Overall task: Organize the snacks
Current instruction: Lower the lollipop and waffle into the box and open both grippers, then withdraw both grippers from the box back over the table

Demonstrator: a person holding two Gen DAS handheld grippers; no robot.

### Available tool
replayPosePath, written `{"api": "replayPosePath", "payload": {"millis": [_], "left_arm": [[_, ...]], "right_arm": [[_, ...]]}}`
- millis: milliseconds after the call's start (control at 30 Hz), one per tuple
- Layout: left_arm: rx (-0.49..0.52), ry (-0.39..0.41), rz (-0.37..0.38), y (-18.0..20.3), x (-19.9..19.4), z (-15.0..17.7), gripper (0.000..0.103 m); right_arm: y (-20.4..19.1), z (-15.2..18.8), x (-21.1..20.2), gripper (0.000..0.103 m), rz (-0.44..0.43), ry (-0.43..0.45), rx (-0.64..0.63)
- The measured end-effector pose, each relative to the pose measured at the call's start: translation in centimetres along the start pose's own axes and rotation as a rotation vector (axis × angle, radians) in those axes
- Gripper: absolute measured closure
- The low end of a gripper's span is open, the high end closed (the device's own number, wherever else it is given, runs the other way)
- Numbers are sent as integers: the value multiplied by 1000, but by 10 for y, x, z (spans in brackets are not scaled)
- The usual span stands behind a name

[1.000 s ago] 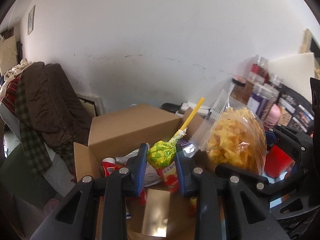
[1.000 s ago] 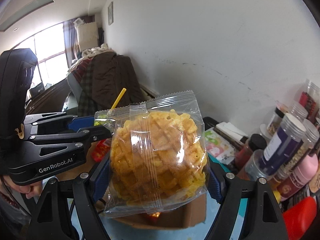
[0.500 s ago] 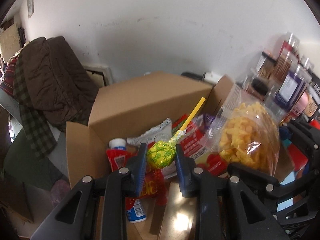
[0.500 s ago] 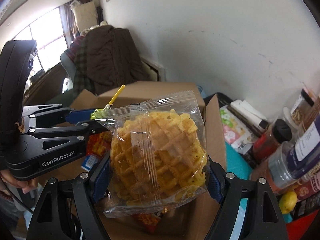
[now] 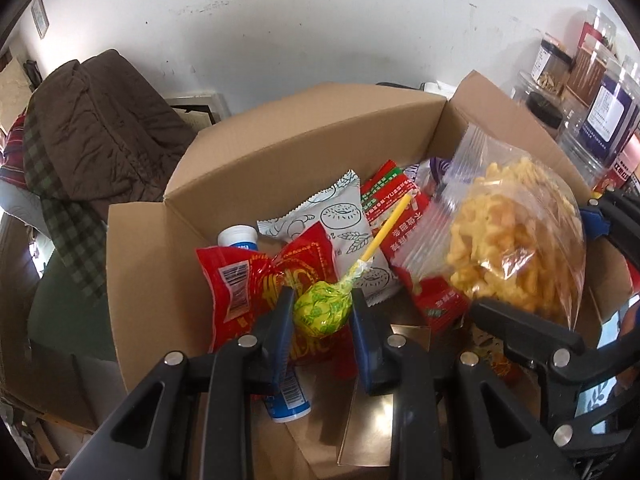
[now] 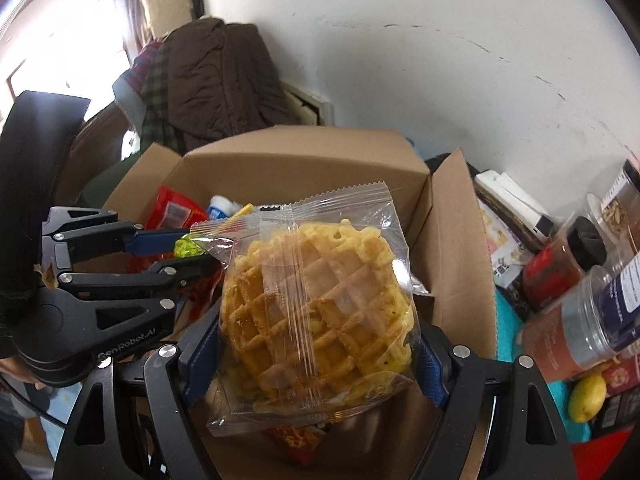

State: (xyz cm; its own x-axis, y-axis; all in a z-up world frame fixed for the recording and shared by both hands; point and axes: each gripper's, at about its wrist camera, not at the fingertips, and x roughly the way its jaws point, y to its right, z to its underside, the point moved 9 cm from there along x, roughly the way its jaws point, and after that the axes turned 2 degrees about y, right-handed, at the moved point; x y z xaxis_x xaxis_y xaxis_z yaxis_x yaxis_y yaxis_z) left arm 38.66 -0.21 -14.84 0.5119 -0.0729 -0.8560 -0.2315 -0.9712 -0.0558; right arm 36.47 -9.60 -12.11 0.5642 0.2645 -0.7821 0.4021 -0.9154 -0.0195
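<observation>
My left tool (image 5: 322, 312) is clamping the hard, light green-wrapped lollipop (image 5: 322, 314) by its head, my right tool (image 6: 316, 344) squeezing the brittle waffle in its slippery clear packet (image 6: 316, 312) by its edges, both hovering over the open cardboard box (image 5: 304, 136).

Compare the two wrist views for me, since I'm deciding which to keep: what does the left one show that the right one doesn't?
Only the left wrist view: the box floor's contents, such as the white doughnut-print packet and the whole yellow lollipop stick. Only the right wrist view: the lemon, the teal mat and the bright window. Both show: the box, the left gripper shut on the lollipop, and the right gripper holding the waffle pack.
</observation>
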Motion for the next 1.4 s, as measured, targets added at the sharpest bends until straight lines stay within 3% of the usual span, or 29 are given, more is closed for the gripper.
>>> {"api": "replayPosePath", "payload": {"millis": [200,467,833,867,1033,1400], "left_arm": [[16,-32,-41,2,1,1,76],[28,-58,-91,0,2,2,76],[26,-1,-126,6,-18,-4,74],[22,2,-129,7,-20,-5,73],[-18,48,-145,4,-34,-10,32],[-55,138,-82,11,-88,-10,31]], "right_arm": [[-3,4,6,18,13,-66,-25],[1,6,3,13,50,-77,-39],[12,10,-16,7,104,-41,-22],[13,9,-18,6,110,-36,-20],[15,6,-31,5,128,-11,-14],[14,-12,-79,5,153,115,14]]}}
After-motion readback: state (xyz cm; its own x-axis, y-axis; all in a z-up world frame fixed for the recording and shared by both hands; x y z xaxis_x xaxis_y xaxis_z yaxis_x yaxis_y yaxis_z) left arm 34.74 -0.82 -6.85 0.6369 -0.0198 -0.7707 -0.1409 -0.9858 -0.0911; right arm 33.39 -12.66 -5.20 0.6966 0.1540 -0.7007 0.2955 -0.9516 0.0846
